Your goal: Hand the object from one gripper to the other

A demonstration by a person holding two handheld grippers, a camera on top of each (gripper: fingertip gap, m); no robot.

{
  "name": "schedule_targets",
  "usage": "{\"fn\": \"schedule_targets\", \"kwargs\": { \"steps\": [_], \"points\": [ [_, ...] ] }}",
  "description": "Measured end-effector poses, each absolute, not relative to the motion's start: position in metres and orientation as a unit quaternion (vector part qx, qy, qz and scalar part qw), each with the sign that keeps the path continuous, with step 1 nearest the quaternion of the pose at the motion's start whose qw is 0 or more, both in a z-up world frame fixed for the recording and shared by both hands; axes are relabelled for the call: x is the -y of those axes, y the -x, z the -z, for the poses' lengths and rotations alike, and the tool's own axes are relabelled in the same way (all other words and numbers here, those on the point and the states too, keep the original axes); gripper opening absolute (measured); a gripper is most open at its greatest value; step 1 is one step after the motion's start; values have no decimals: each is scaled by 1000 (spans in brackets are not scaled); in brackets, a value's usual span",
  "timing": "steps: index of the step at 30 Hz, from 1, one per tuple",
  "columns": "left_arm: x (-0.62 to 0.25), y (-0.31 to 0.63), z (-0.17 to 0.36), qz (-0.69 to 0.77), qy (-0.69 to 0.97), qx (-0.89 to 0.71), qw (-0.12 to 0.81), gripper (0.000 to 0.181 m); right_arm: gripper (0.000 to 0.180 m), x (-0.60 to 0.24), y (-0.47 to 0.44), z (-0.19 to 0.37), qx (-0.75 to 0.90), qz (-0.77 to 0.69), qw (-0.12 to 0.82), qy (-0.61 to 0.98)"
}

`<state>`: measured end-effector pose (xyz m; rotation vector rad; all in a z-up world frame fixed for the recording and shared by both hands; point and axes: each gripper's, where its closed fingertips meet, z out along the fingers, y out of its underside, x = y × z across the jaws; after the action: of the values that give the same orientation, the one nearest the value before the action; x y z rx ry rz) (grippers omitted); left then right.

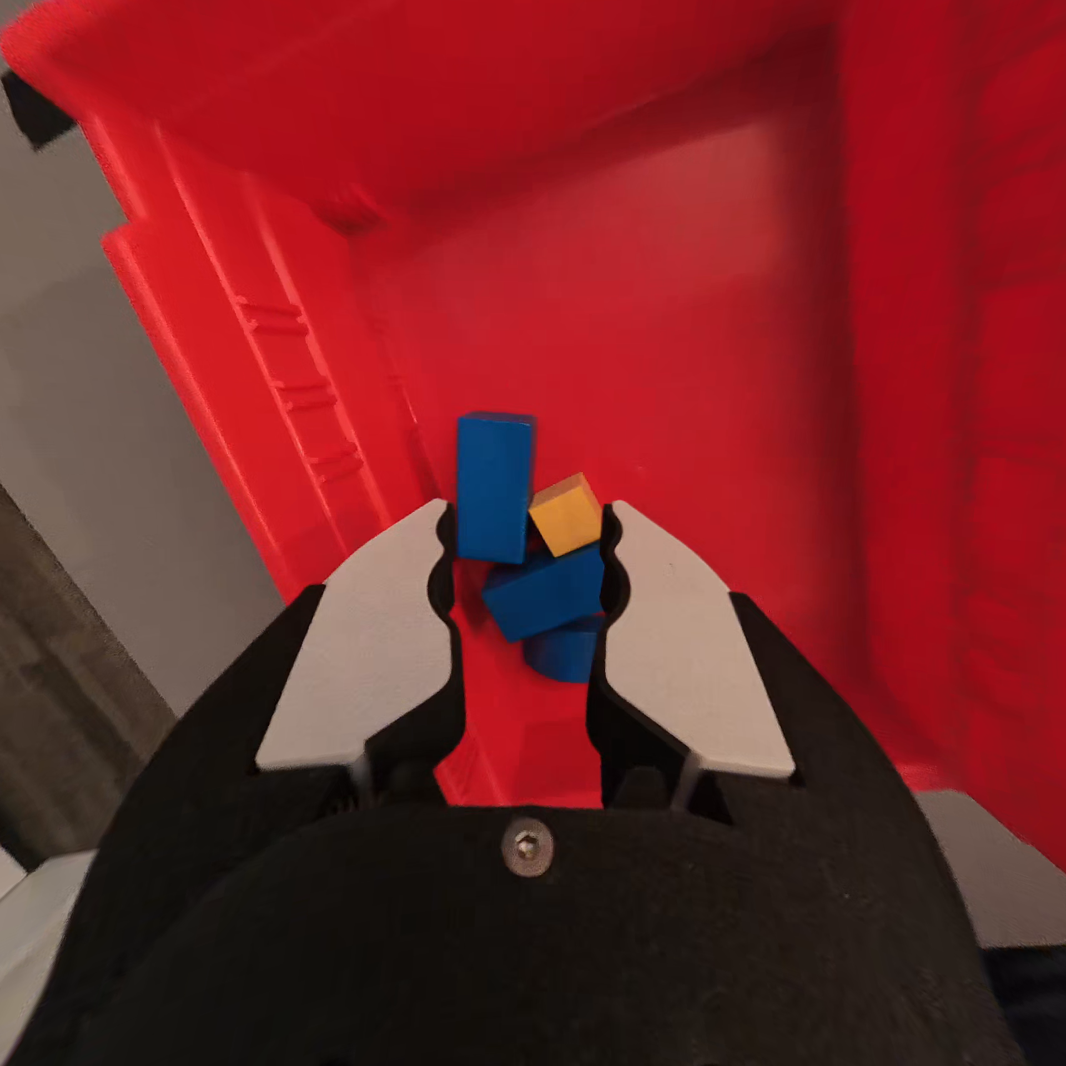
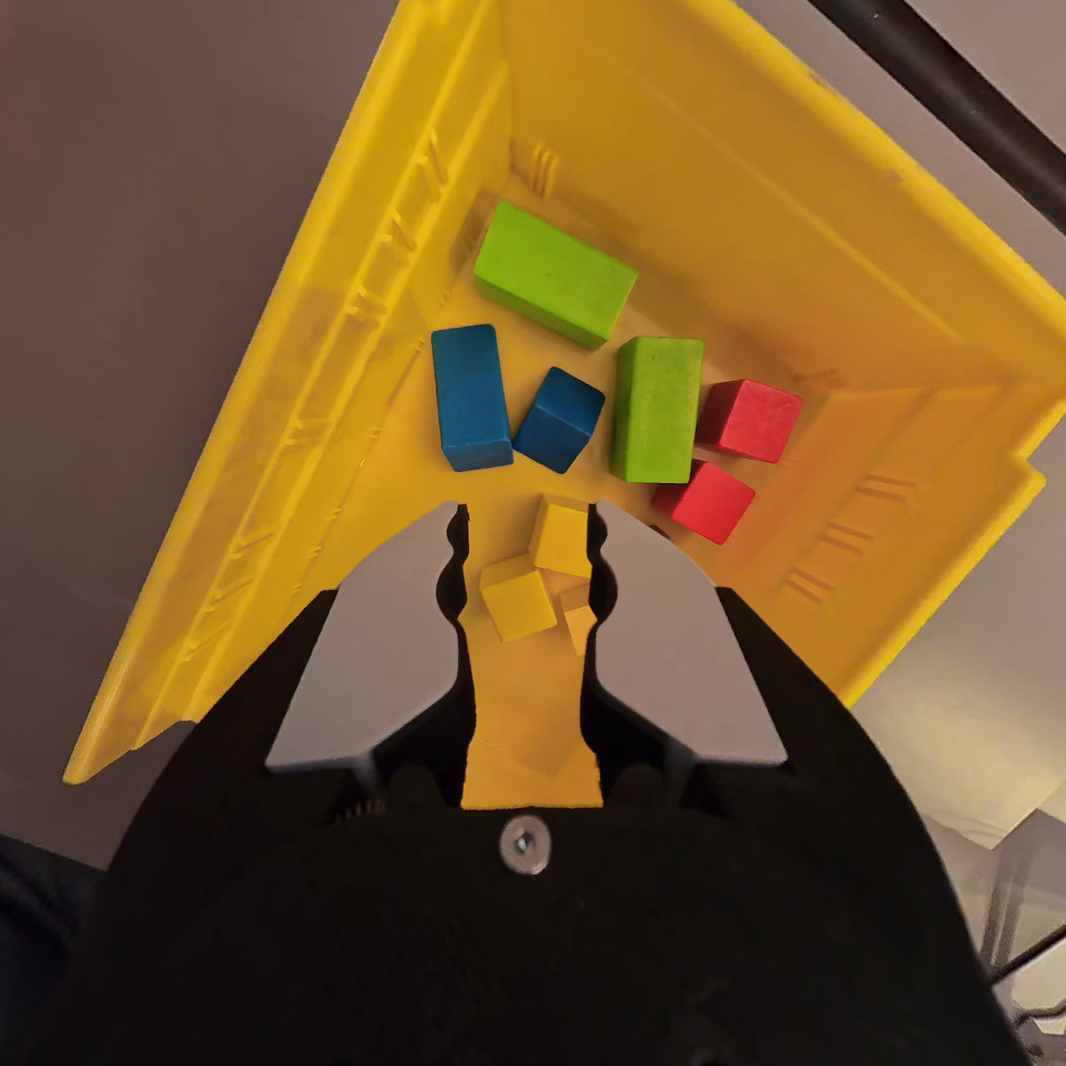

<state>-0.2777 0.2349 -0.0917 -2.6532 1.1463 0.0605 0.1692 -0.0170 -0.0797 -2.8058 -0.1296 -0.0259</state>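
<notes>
Grey walls behind both bins. Left gripper (image 1: 526,533) jaws part open over red bin (image 1: 721,346), nothing gripped; tall blue block (image 1: 493,487) at 11 o'clock off the tips, long axis 12–6, yellow cube (image 1: 565,514) at 1 o'clock. Right gripper (image 2: 528,533) part open, empty, over yellow bin (image 2: 663,144); yellow cubes (image 2: 517,603) lie between its fingers. Likely pick: left's blue block.
</notes>
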Motion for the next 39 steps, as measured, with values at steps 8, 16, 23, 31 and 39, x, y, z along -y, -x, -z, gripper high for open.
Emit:
{"fn": "schedule_targets", "kwargs": {
  "steps": [8, 16, 23, 31, 39],
  "points": [
    [-260, 286, 126, -66, 919, -372, 110, 43, 41, 16, -164, 90, 64, 18, 140, 988],
    [-259, 288, 142, -96, 914, -386, 80, 44, 40, 17, -163, 93, 68, 18, 131, 989],
    [-257, 289, 152, -100, 911, -396, 62, 36, 40, 18, -164, 93, 70, 20, 129, 989],
    [-256, 284, 120, -98, 897, -415, 112, 34, 38, 9, -164, 77, 81, 48, 167, 981],
    [-216, 201, 21, 137, 819, -479, 284, 34, 38, -46, -105, 13, 251, 126, 374, 884]
  ]
}}
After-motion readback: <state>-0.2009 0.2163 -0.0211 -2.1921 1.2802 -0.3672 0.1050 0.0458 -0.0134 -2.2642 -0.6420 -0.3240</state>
